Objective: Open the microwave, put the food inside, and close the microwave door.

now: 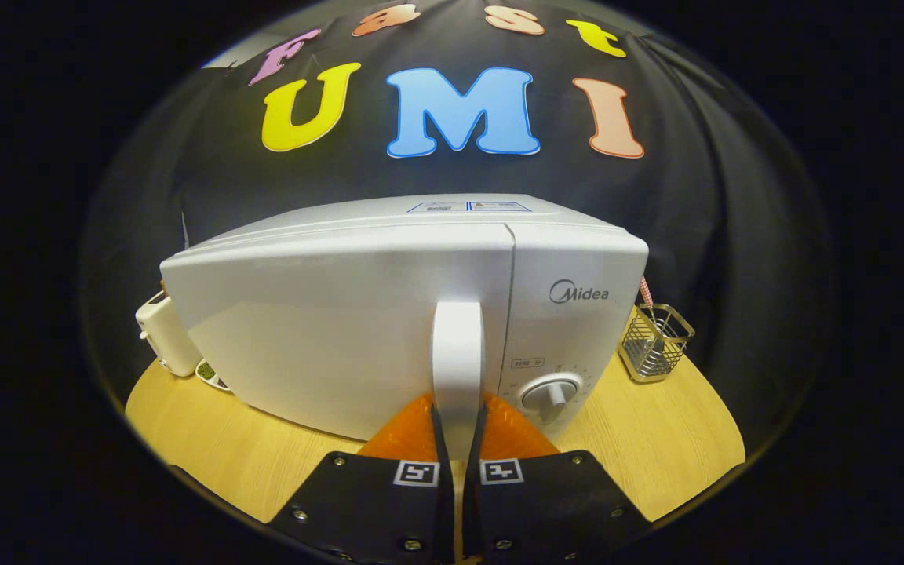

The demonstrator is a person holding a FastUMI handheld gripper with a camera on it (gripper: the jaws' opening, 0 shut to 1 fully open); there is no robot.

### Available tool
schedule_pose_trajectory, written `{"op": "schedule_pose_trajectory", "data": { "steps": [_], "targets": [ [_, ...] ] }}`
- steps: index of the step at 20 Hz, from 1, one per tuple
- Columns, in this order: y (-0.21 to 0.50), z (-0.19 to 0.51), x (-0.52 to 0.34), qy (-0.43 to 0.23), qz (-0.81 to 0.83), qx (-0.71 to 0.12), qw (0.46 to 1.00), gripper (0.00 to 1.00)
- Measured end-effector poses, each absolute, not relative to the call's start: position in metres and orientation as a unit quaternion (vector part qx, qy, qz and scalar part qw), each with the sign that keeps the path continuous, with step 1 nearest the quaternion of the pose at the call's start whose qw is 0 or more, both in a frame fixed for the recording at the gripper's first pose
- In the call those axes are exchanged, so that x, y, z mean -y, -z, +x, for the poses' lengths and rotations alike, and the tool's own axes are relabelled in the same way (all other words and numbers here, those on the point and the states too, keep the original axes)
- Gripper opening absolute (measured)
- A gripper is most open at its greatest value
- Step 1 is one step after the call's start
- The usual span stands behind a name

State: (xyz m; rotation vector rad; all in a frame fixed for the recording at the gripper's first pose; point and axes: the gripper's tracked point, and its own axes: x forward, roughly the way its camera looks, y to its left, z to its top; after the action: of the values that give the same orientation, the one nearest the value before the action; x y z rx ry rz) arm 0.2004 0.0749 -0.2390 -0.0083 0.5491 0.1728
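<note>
You have one microwave (389, 314) on the wooden table (656, 447). It has one door handle (457, 353) and one round dial (550, 392). On the far left of it you see one white toaster (165, 333). On its right you see one wire basket (654, 341). You hold one gripper (457, 428) with two fingers (413, 428), clamped on the handle.

gripper (458, 428): fingers pinch lower end of door handle (457, 353), one each side | microwave (342, 329): white, door looks shut, dial (551, 395) right of handle | table (656, 439): wood | far left: white appliance (165, 333) beside microwave | far right: wire basket (654, 341), near microwave's right side
</note>
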Motion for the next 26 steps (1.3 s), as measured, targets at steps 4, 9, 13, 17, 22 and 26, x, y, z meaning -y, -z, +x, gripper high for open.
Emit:
{"op": "schedule_pose_trajectory", "data": {
  "steps": [4,9,13,17,22,26],
  "targets": [
    [0.239,0.201,-0.075,-0.088,-0.027,-0.268,0.959,0.05],
    [0.239,0.201,-0.074,-0.091,-0.052,-0.274,0.956,0.05],
    [0.239,0.196,-0.074,-0.089,-0.064,-0.279,0.954,0.05],
    [0.235,0.157,-0.078,-0.104,-0.069,-0.275,0.953,0.05],
    [0.232,0.118,-0.088,-0.109,-0.04,-0.307,0.945,0.05],
    [0.228,0.079,-0.102,-0.126,-0.04,-0.319,0.938,0.05]
  ]
}}
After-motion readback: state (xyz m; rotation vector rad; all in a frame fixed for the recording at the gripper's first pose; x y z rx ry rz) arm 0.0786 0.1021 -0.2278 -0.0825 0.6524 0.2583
